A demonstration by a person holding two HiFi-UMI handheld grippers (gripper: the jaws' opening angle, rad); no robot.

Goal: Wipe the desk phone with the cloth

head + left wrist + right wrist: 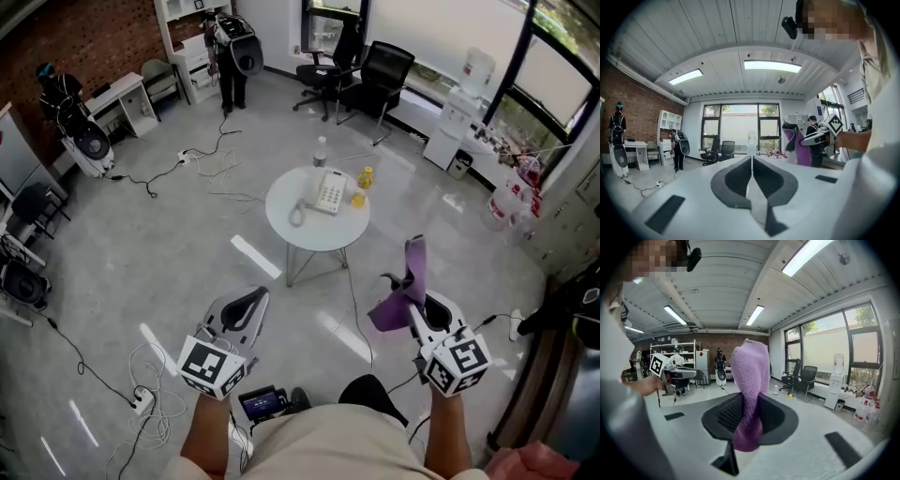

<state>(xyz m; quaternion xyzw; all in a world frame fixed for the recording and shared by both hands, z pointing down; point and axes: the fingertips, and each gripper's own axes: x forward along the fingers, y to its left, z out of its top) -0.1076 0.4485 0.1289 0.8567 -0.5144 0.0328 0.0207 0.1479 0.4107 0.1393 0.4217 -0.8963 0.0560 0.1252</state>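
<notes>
A white desk phone (328,192) lies on a small round white table (314,234) in the middle of the floor, well ahead of both grippers. My right gripper (413,284) is shut on a purple cloth (405,286), which sticks up past its jaws and hangs below them. In the right gripper view the cloth (750,380) fills the gap in the gripper (747,411). My left gripper (251,302) is shut and holds nothing; in the left gripper view its jaws (752,161) meet. Both are held low, near my body.
A water bottle (321,152) and a yellow bottle (360,187) stand on the table beside the phone. Cables and a power strip (142,401) lie on the floor at the left. Office chairs (375,75) and a water dispenser (466,89) stand beyond. A person (230,52) stands at the back.
</notes>
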